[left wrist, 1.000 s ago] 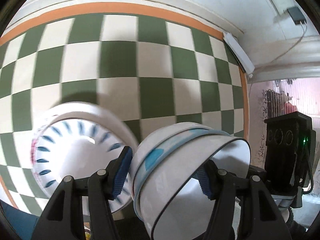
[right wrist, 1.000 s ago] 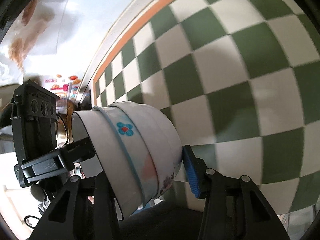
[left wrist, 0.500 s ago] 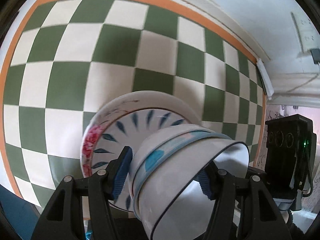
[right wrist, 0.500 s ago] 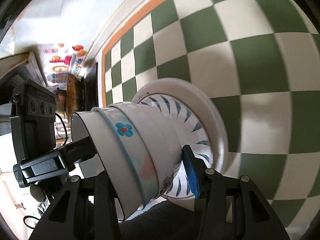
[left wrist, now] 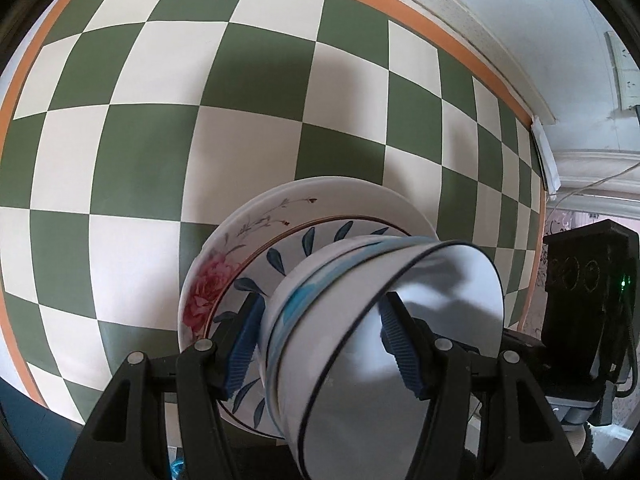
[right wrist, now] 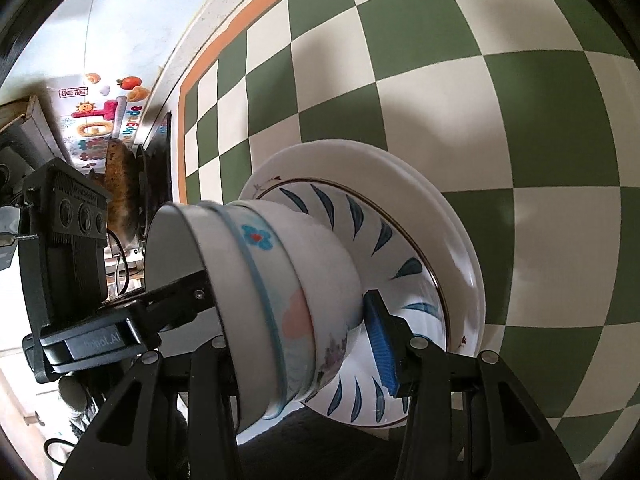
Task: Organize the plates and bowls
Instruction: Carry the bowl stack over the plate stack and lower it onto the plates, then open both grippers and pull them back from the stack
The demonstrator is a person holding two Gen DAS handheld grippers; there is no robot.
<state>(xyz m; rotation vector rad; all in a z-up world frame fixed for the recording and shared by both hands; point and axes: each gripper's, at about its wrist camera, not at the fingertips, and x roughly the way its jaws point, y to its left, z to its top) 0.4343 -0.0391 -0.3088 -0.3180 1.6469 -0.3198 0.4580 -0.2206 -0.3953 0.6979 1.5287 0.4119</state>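
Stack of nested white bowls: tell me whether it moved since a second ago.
Yes. The stack of nested white bowls came in over the stacked plates on the green-checked cloth.

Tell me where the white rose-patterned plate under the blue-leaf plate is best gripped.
Grip the white rose-patterned plate by its exposed outer rim near the rose, coming in low from the side over the green-and-white checkered cloth. That rim juts past the blue-leaf plate on top, while the nested white bowls cover the middle, so probably only the edge offers a pinch.
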